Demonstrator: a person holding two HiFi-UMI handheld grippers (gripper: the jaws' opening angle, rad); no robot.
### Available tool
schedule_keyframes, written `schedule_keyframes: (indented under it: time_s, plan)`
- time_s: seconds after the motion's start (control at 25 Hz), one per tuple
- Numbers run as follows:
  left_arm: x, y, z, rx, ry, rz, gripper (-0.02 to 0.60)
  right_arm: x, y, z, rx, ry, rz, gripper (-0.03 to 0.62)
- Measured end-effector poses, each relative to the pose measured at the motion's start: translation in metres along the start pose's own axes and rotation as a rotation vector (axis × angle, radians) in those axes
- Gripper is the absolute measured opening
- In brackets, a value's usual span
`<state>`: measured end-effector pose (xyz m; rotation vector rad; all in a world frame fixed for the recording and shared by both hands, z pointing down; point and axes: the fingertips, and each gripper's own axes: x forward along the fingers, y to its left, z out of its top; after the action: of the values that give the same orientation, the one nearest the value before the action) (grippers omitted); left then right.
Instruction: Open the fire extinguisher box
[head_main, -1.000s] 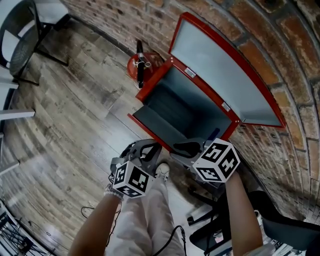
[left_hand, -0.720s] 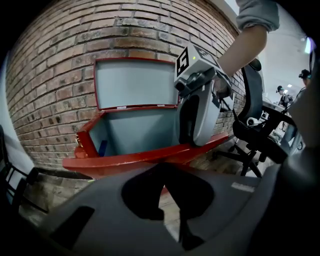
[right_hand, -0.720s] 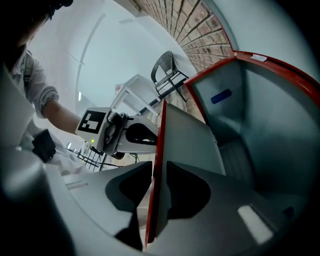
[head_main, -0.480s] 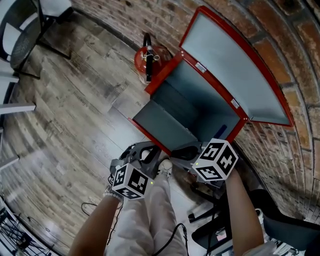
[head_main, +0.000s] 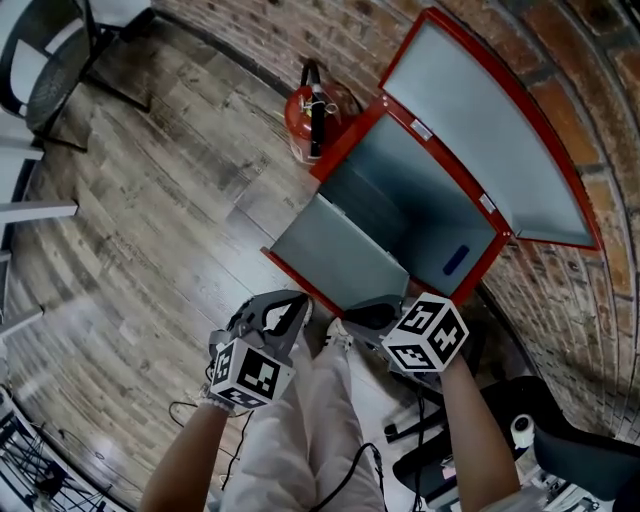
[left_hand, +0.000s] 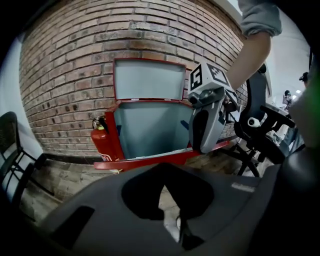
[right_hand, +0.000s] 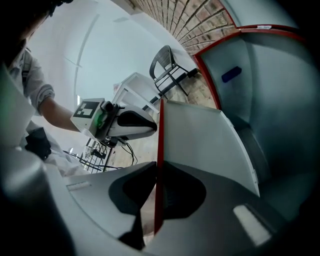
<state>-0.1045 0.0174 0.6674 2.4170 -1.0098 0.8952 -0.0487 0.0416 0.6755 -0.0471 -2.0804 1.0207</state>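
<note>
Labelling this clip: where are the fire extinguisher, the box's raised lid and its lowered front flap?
fire extinguisher (head_main: 298, 115): head view, red body.
raised lid (head_main: 495, 130): head view, grey inner face.
front flap (head_main: 335, 250): head view, middle of grey panel.

There is one fire extinguisher box (head_main: 405, 205) with two hinged panels, one lid (head_main: 500, 130) and one front flap (head_main: 335, 250); there is one blue patch (head_main: 455, 260) inside it and one fire extinguisher (head_main: 312, 108) beside it. There are two hand-held grippers, one left hand-held gripper (head_main: 285, 312) and one right hand-held gripper (head_main: 372, 318) (its jaws have just been closing, with the front flap's red edge between them), and two marker cubes, one left cube (head_main: 245, 373) and one right cube (head_main: 425, 335). There are also two chairs: one black mesh chair (head_main: 45, 70) and one office chair (head_main: 565, 455).
</note>
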Motion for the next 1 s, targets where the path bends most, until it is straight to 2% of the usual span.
schedule_keyframes:
  time_s: [0.36, 0.48, 0.72, 1.0]
  plan:
    - [-0.026, 0.003, -0.005, 0.032, -0.027, 0.001, 0.000, 0.041, 0.003, -0.019, -0.068, 0.001, -0.087, 0.038]
    - [-0.026, 0.001, -0.002, 0.034, -0.049, -0.003, 0.000, 0.055, 0.000, -0.027, -0.083, -0.013, -0.126, 0.037]
    - [-0.022, 0.005, -0.008, 0.013, -0.067, 0.021, 0.000, 0.089, -0.009, -0.046, -0.129, 0.022, -0.189, 0.035]
    - [-0.008, 0.008, -0.015, 0.031, -0.082, 0.029, 0.000, 0.125, -0.034, -0.066, -0.172, 0.043, -0.244, 0.034]
